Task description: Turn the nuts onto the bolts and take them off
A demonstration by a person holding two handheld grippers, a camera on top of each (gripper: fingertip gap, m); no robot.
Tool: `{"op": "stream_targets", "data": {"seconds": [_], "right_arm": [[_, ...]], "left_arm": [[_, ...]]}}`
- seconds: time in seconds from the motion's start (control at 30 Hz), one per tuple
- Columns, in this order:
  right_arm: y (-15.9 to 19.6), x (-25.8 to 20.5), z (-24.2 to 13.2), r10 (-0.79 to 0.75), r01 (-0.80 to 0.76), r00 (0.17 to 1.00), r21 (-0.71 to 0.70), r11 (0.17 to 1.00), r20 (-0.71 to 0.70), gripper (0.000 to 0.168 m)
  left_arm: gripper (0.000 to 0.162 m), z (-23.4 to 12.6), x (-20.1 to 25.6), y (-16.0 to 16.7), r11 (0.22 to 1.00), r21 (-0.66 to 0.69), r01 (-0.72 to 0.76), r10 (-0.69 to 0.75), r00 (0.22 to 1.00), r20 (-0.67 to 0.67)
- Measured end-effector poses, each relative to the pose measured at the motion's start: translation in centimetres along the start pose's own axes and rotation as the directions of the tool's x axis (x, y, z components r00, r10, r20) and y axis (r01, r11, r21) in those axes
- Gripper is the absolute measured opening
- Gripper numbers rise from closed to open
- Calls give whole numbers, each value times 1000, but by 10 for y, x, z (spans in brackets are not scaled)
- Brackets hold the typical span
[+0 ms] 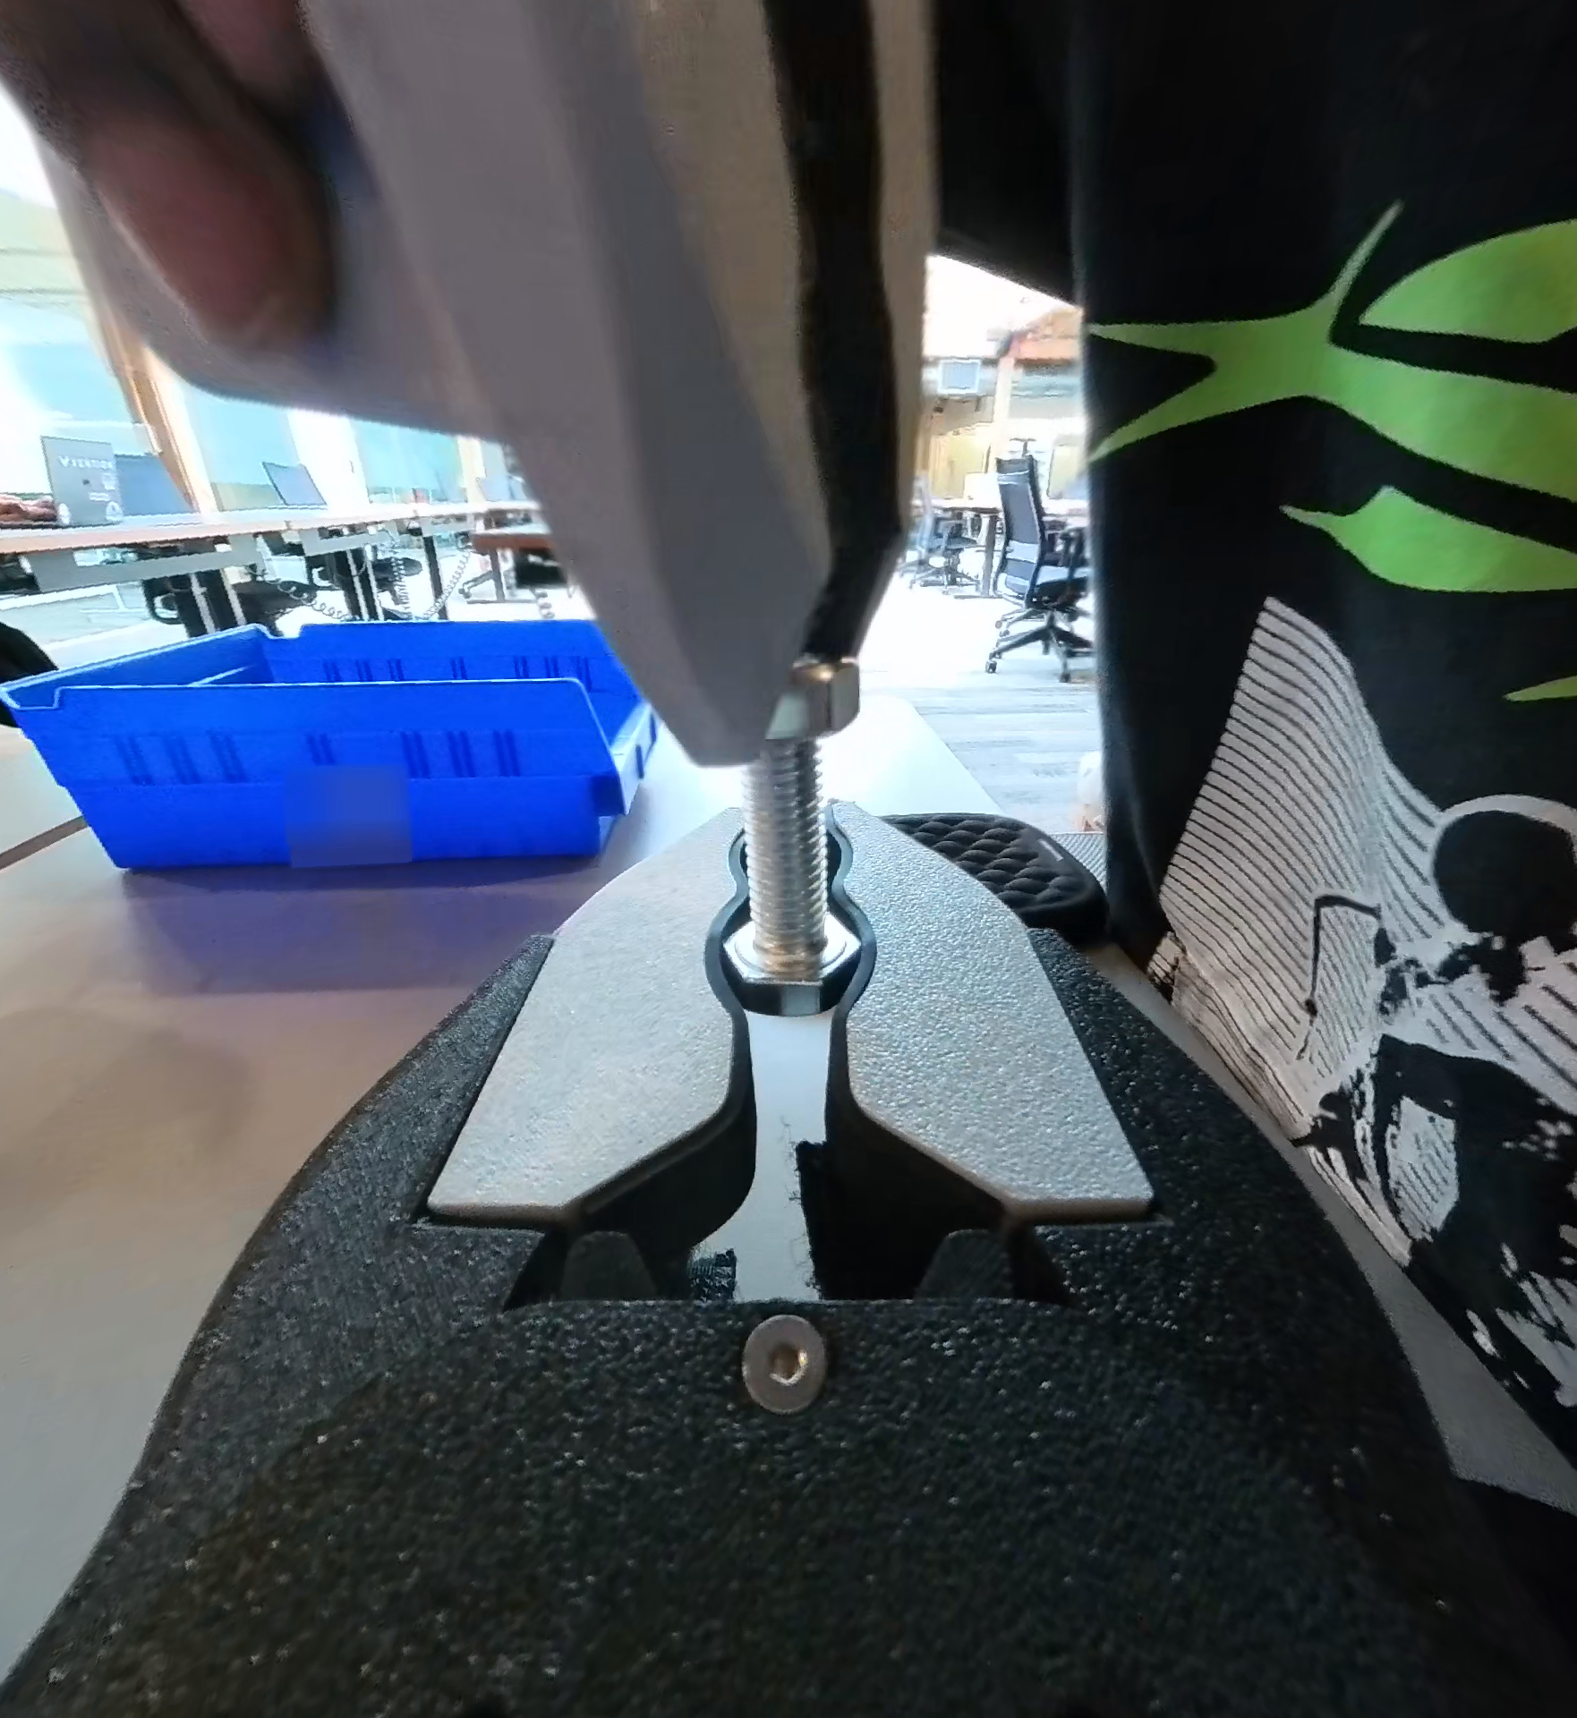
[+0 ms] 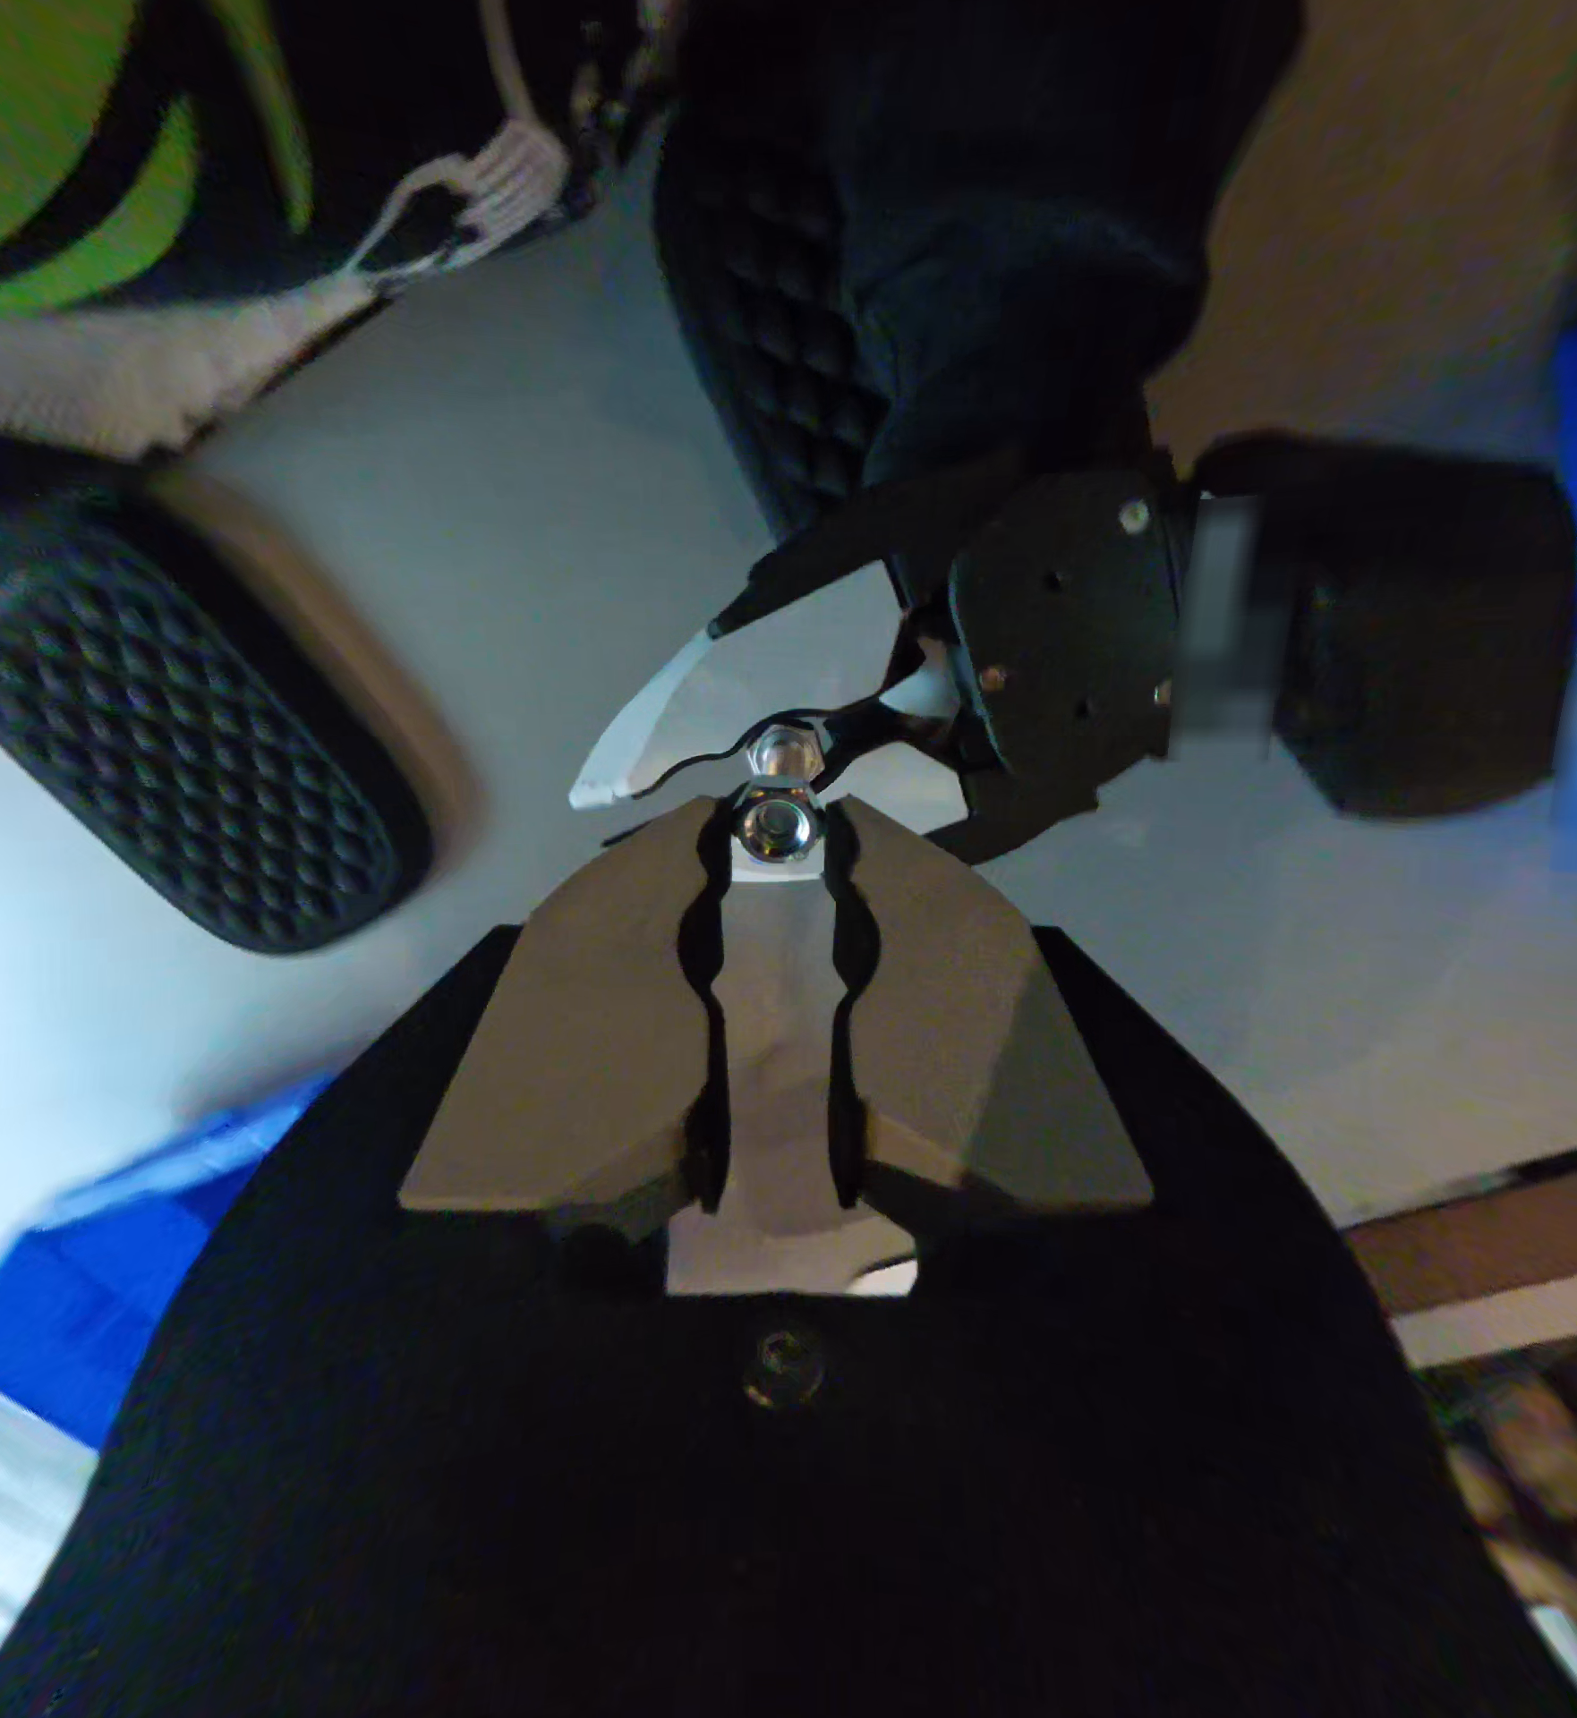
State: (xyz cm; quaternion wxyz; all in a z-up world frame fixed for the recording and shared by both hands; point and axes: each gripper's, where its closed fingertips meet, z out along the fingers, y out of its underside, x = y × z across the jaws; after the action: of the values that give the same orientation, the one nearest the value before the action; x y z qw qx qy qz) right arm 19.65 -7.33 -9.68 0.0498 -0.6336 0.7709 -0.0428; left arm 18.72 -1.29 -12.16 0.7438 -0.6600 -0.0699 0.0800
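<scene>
A silver bolt (image 1: 780, 837) stands upright in my left gripper (image 1: 787, 827), which is shut on it just above the hex head. My right gripper (image 1: 799, 693) comes down from above and is shut on a silver nut (image 1: 820, 693) at the top end of the thread. In the right wrist view I look straight down the bolt's axis. The nut (image 2: 775, 827) sits between the tips of my right gripper (image 2: 775, 816). The bolt head (image 2: 783, 748) shows just beyond it, held by my left gripper (image 2: 757, 758).
A blue plastic bin (image 1: 329, 744) stands on the grey table (image 1: 115, 1023) to the left rear. A black textured pad (image 2: 162, 734) lies on the table. A person's black printed shirt (image 1: 1371, 651) is close on the right. Office desks and chairs are behind. The gap from one gripper's tips to the other's is roughly 6 cm.
</scene>
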Motion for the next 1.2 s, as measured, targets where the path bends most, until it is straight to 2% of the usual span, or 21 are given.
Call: {"op": "stream_targets", "data": {"seconds": [0.1, 0.2, 0.27, 0.33, 0.53, 0.57, 0.63, 0.7, 0.77, 0.8, 0.87, 0.93, 1.07, 1.2], "right_arm": [[1, -1, 0, 304, -304, 952, -9, 953, -25, 19], [2, -1, 0, 578, -578, 815, -12, 816, -34, 19], [2, -2, 0, 690, -690, 723, -10, 723, -36, 19], [1, -3, 0, 726, -727, 686, -13, 686, -52, 18], [-1, -1, -1, 722, -725, 689, -24, 689, -59, 19], [-1, 0, -2, 712, -714, 699, -25, 699, -60, 23], [-2, -3, -3, 649, -651, 759, -33, 758, -46, 40], [-2, -2, -8, 509, -510, 860, -30, 859, -47, 47], [-1, 2, -14, 245, -247, 966, -25, 969, -81, 56], [-2, 3, -17, 82, -84, 993, -19, 996, -91, 54], [-8, 1, -21, -202, 204, 975, 15, 979, -94, 48], [-8, 1, -19, -337, 339, 939, 24, 940, -65, 43], [-9, -6, -9, -425, 424, 903, 34, 905, 56, 41], [-6, -3, -3, -460, 460, 886, 18, 888, 61, 33]], "left_arm": [[11, 0, -1, 1, 1000, -4, -2, 2, 1000, 10], [11, 0, -2, 0, 1000, 0, 1, -1, 1000, 18], [11, 0, -2, 0, 1000, -1, -1, 1, 1000, 21], [11, 0, -1, 1, 1000, -7, -7, 8, 1000, 20], [11, -1, -1, -1, 1000, 8, -8, 8, 1000, 16], [11, -1, -1, -2, 1000, 12, -8, 8, 1000, 15], [11, -3, -1, -4, 1000, 25, 1, -1, 1000, 9], [11, -3, 1, -5, 1000, 31, 2, -2, 1000, -4], [11, -3, 2, -5, 1000, 31, 2, -2, 1000, -17], [11, -3, 3, -5, 1000, 31, 4, -3, 1000, -23], [12, -2, 4, -4, 1000, 26, 3, -2, 999, -34], [12, -1, 6, -2, 1000, 14, 0, 1, 999, -41], [11, -1, 6, -1, 1000, 5, 3, -3, 999, -48], [11, -3, 5, -3, 1000, 22, 15, -14, 999, -51]]}}
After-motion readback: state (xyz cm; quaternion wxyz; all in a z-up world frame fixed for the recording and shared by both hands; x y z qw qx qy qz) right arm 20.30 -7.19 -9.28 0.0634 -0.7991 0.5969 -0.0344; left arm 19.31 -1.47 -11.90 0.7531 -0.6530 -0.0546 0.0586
